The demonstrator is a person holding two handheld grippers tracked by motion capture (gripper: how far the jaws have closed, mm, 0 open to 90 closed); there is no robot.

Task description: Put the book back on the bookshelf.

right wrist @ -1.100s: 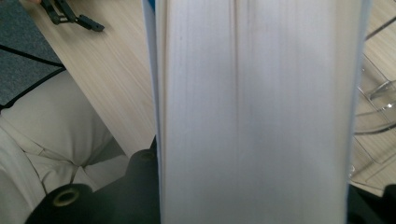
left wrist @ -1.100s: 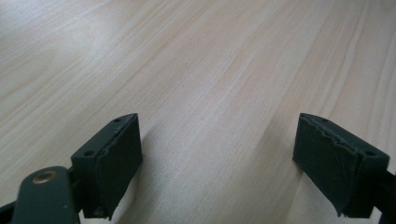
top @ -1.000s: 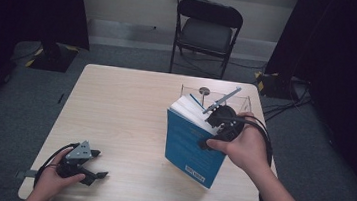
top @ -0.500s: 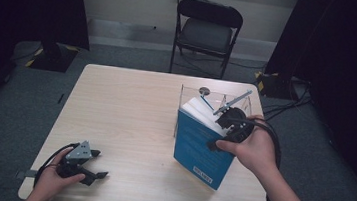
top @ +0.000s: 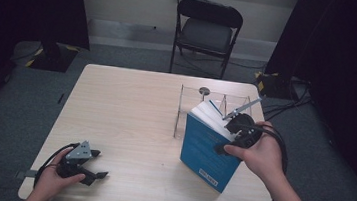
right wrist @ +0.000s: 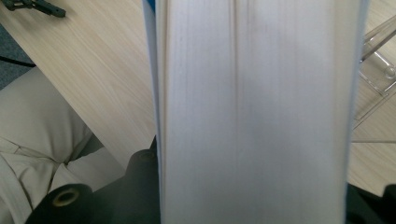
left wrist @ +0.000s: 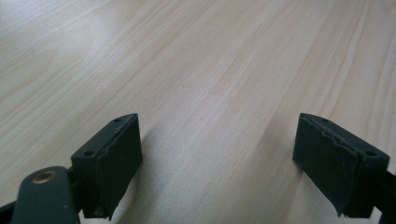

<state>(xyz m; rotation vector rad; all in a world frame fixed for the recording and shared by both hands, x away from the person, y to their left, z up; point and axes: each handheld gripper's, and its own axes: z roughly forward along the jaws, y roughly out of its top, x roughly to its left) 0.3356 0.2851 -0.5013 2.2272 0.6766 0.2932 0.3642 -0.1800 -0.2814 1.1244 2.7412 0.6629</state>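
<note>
Thick blue-covered book (top: 207, 149) with white page block stands tilted on the pale wooden table (top: 129, 120), its lower corner at the table's near edge. Landmark: clear acrylic divider rack (top: 201, 100). The book sits just in front of the rack on the person's side, its top leaning toward the rack; whether it touches the rack I cannot tell.

Right tool (top: 233, 136) grips the book from its right side, high up near the page edge, held in the person's right hand (top: 260, 157). In the right gripper view the white page block (right wrist: 254, 112) runs between the two black jaws, blue cover edge along its left; jaws pinch the book across its thickness. A corner of the rack (right wrist: 378, 70) lies right of the book there.

Left tool (top: 90, 167) lies well apart from the rack, far to its left and nearer the person, low over the near left part of the table, held in the left hand (top: 52, 180). Grey three-cornered plate on top, black cable looping beside the hand. Left gripper view: jaws spread wide, bare wood grain (left wrist: 219, 93) between them, nothing held.

Black folding chair (top: 206, 30) stands on the grey carpet beyond the rack, past the table's far edge.
</note>
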